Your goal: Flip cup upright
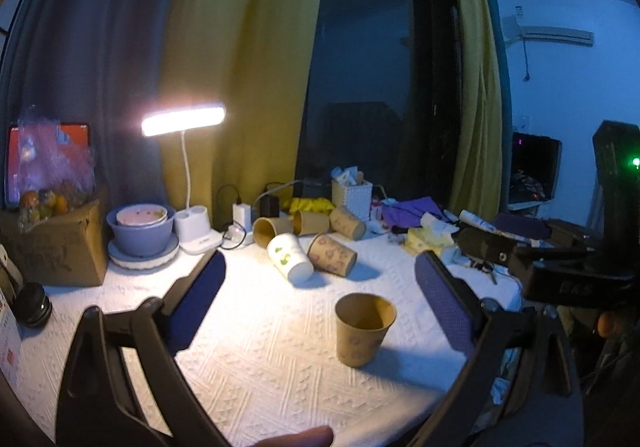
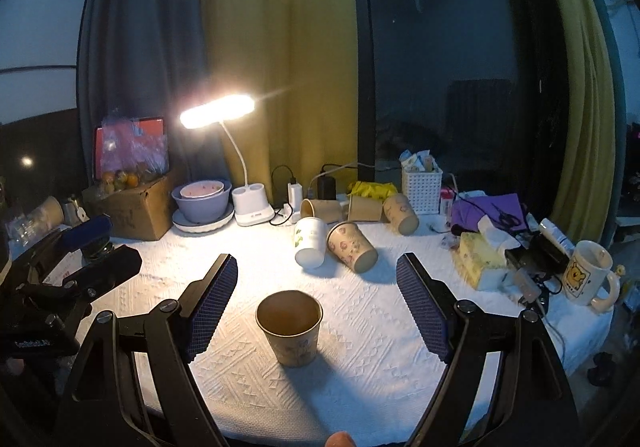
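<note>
One brown paper cup (image 2: 289, 327) stands upright, mouth up, on the white textured tablecloth (image 2: 360, 367), near the front edge and apart from everything else. It sits between the spread jaws of the right gripper (image 2: 316, 311), touching neither pad; judged done for this cup. In the left view the same cup (image 1: 364, 329) lies toward 4 o'clock of the left gripper (image 1: 320, 303), whose jaws are also wide apart and hold nothing.

Handling, judged: thin paper, very light, empty as far as the opening shows. Wall will crush under a hard squeeze and the cup will skid or tip if nudged. Best hold is mid-wall across the diameter, light pressure; the rolled rim is the stiffest part.

At 12 o'clock from the upright cup: a white cup with green print (image 2: 310, 243) and a brown printed cup (image 2: 352, 247), both on their sides, touching or nearly so. Behind them, three more brown cups (image 2: 362, 209) lie tipped near the lit desk lamp (image 2: 218, 111). At 3 o'clock, a tissue box (image 2: 478, 259) and a cartoon mug (image 2: 586, 273).
</note>
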Available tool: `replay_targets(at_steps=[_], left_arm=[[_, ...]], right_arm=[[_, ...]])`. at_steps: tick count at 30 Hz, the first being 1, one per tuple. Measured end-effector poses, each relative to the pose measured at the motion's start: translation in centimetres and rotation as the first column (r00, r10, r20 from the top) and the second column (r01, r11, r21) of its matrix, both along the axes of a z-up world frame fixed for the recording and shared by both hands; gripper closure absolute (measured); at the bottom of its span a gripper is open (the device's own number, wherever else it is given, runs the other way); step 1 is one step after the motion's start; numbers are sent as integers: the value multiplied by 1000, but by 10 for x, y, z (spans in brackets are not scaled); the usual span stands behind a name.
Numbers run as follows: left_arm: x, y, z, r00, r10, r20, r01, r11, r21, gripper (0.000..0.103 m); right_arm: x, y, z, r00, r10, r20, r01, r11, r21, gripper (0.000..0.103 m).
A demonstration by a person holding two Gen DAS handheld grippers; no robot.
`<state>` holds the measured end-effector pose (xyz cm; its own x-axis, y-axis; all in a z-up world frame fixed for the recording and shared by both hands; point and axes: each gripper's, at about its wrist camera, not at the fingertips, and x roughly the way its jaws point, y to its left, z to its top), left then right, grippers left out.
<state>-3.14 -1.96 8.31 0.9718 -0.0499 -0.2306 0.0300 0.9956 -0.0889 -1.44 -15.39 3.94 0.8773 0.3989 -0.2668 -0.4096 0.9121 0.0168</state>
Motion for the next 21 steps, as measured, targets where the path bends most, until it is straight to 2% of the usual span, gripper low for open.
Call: replay_targets(at_steps=[5,12,21], left_arm=[[-3,-2,12,1000,-9,13,9,1000,1,7],[-11,-3,27,999,6,42,-8,999,44,7],[-10,0,18,1000,-6,23,5,999,44,7]], right_arm=[[-6,-4,8,1000,-9,14,9,1000,-6,19],[-16,-15,21,998,-29,49,29,1000,-2,19],[-11,-17,15,999,-37,32,36,999,4,19]])
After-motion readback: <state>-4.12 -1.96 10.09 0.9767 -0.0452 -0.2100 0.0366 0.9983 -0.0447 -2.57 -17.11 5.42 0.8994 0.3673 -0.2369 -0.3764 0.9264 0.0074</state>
